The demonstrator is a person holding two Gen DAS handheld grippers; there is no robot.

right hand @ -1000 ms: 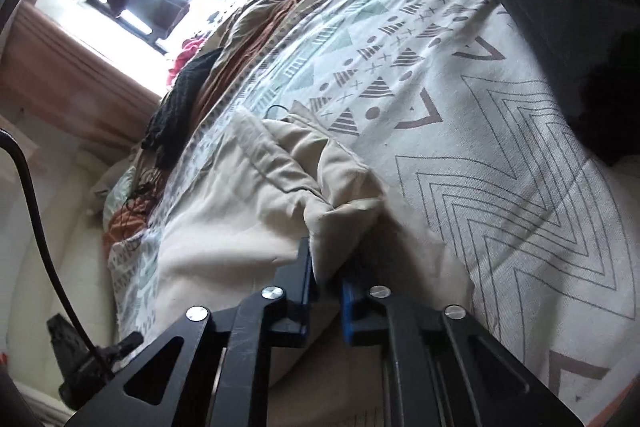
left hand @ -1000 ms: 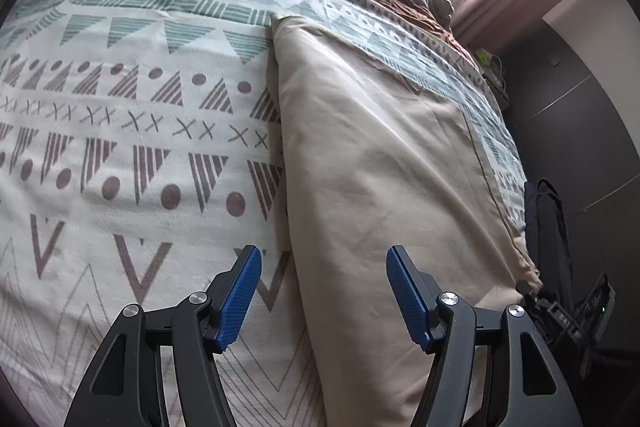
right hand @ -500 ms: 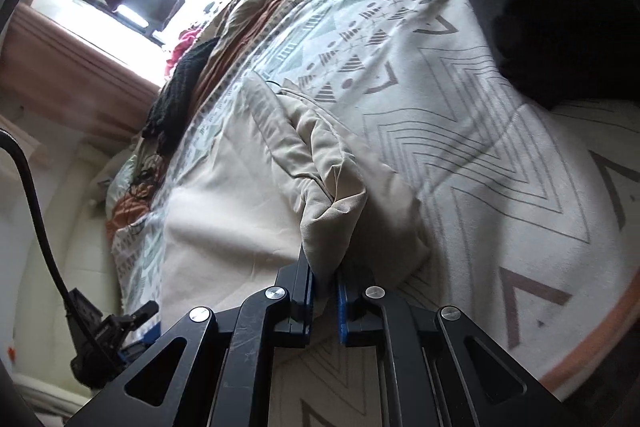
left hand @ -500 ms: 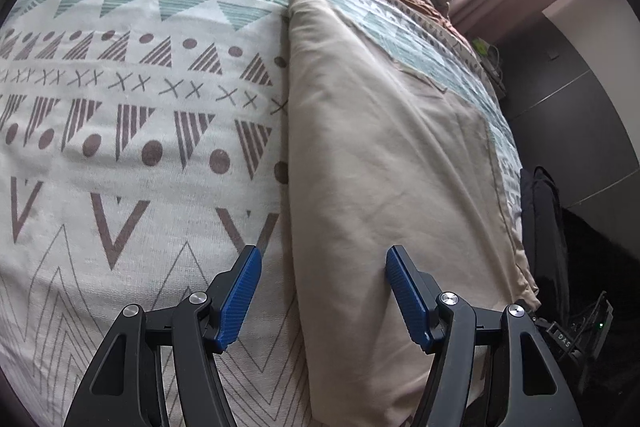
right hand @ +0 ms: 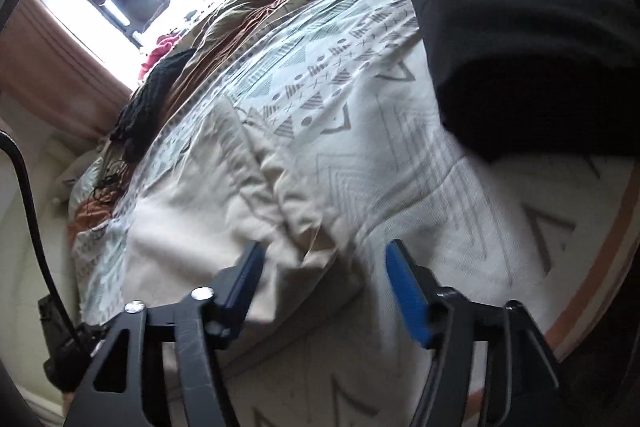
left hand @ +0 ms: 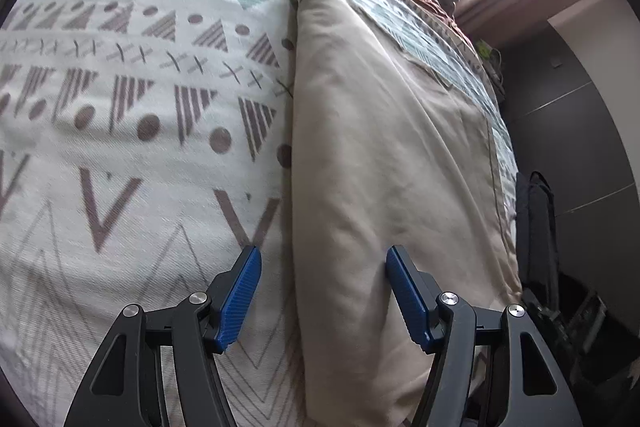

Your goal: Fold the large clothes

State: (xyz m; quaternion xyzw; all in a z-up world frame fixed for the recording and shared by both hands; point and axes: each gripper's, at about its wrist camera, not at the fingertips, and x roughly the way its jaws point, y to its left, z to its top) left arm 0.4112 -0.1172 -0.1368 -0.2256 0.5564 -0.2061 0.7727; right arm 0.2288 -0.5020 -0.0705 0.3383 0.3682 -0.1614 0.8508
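A large beige garment (left hand: 384,155) lies folded lengthwise on the patterned bedspread (left hand: 132,107). Its straight folded edge runs up the middle of the left wrist view. My left gripper (left hand: 322,291) is open and empty, its fingers straddling that edge just above the cloth. In the right wrist view the garment (right hand: 224,211) lies with a bunched, wrinkled end near the fingers. My right gripper (right hand: 322,287) is open and empty just above that bunched end.
A dark folded garment (right hand: 532,39) lies on the bedspread (right hand: 420,163) at the right. Brown bedding and a black knit item (right hand: 156,99) lie near the window. The bed's edge, a dark bag (left hand: 536,239) and a dark wall are on the right.
My right gripper was shut on the bunched beige cloth; it has opened and let the cloth drop onto the bed. My left gripper stayed open and moved slightly along the folded edge.
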